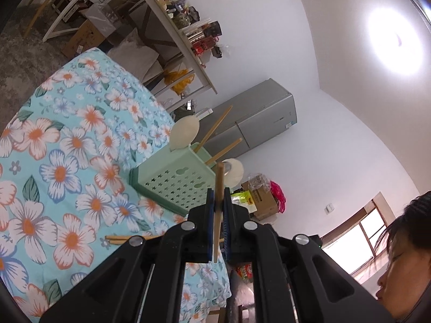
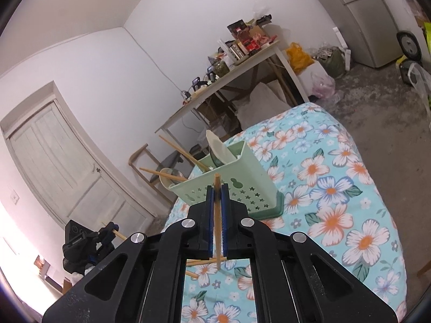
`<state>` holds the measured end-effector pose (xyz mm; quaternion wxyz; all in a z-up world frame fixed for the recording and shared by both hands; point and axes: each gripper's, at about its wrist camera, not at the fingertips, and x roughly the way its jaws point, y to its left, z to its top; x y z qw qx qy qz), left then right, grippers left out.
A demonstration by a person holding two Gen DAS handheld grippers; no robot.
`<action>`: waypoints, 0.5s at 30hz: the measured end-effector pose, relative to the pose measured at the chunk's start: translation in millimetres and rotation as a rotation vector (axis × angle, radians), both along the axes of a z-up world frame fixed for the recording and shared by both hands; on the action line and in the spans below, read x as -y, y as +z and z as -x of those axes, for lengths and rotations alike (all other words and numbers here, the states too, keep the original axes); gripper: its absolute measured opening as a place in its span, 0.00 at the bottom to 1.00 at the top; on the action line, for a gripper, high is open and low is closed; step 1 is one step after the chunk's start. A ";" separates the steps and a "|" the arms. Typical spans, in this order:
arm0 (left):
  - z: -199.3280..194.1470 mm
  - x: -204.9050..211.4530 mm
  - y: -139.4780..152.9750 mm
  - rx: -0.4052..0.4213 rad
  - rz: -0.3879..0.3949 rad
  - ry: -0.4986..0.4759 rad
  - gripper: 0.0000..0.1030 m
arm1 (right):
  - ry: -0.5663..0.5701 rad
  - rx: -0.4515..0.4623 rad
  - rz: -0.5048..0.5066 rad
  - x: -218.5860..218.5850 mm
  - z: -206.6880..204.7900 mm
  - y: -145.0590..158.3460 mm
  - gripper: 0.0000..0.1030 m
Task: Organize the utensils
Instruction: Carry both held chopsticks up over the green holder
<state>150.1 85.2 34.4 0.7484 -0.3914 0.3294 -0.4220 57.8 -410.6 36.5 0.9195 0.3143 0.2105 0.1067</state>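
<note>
The left gripper [image 1: 218, 197] is pinching a thin wooden chopstick [image 1: 218, 188] between its blue pads, and the right gripper [image 2: 217, 192] is clamping a second wooden chopstick [image 2: 217, 215] the same way — both sticks standing roughly upright. Just below them, loose wooden chopsticks [image 2: 204, 262] are lying on the floral turquoise tablecloth [image 2: 336, 188]. Farther on, the pale green perforated plastic utensil holder [image 2: 242, 188] is standing on that cloth, holding angled chopsticks [image 2: 183, 152] and cream spoons [image 1: 186, 133].
</note>
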 end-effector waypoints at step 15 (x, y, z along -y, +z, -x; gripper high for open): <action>2.5 1.4 24.4 0.024 0.064 0.039 0.05 | 0.008 0.055 -0.086 23.8 19.0 1.6 0.03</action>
